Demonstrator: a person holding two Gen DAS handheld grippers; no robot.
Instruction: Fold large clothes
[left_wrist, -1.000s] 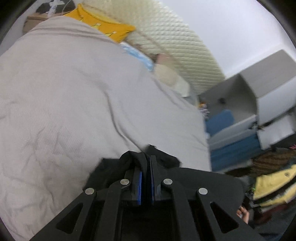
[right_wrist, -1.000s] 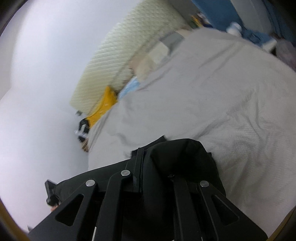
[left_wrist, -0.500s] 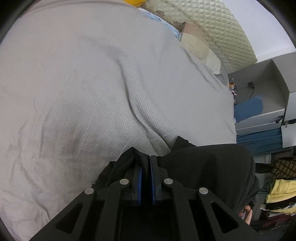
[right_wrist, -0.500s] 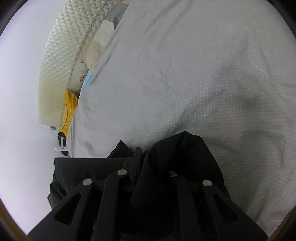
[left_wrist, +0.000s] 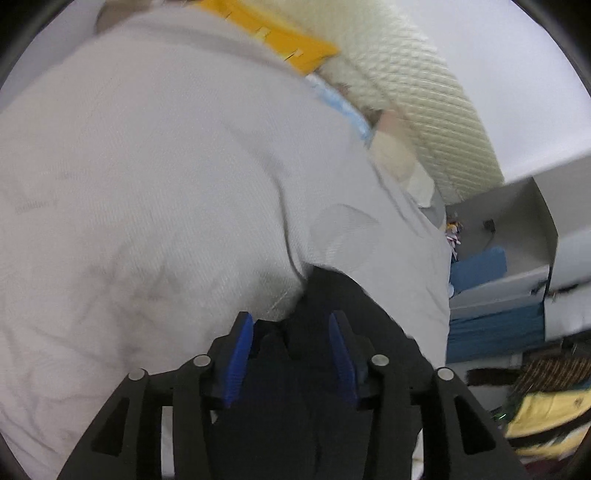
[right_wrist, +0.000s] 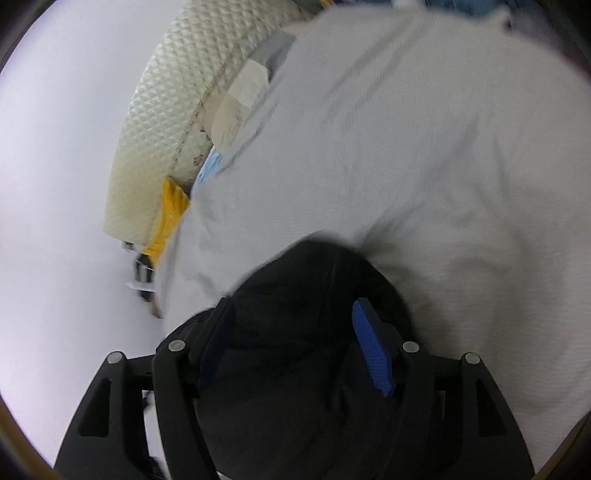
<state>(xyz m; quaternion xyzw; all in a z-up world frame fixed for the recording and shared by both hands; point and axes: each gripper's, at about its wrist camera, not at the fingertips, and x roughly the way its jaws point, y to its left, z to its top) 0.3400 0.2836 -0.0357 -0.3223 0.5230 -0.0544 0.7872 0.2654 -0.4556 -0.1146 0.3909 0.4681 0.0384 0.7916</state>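
Note:
A black garment (left_wrist: 332, 291) lies at the near edge of the light grey bedspread (left_wrist: 147, 184). My left gripper (left_wrist: 290, 317) hangs just over it. Its jaws are opening, and the blue pads (left_wrist: 240, 354) stand apart with loose black cloth between them, not pinched. In the right wrist view the same black garment (right_wrist: 306, 266) bulges up between the fingers of my right gripper (right_wrist: 291, 304). Those jaws are opening too, and the blue pad (right_wrist: 373, 350) stands clear of the cloth. The garment's lower part is hidden under both grippers.
The bedspread (right_wrist: 406, 147) fills most of both views. A yellow pillow (left_wrist: 280, 44) and a quilted cream headboard (left_wrist: 406, 92) are at the far end. Grey shelves with blue bedding (left_wrist: 517, 258) and a pile of clothes (left_wrist: 546, 406) stand right of the bed.
Both grippers were shut on the black garment and have now opened, letting the cloth go slack. Both views are blurred from quick motion.

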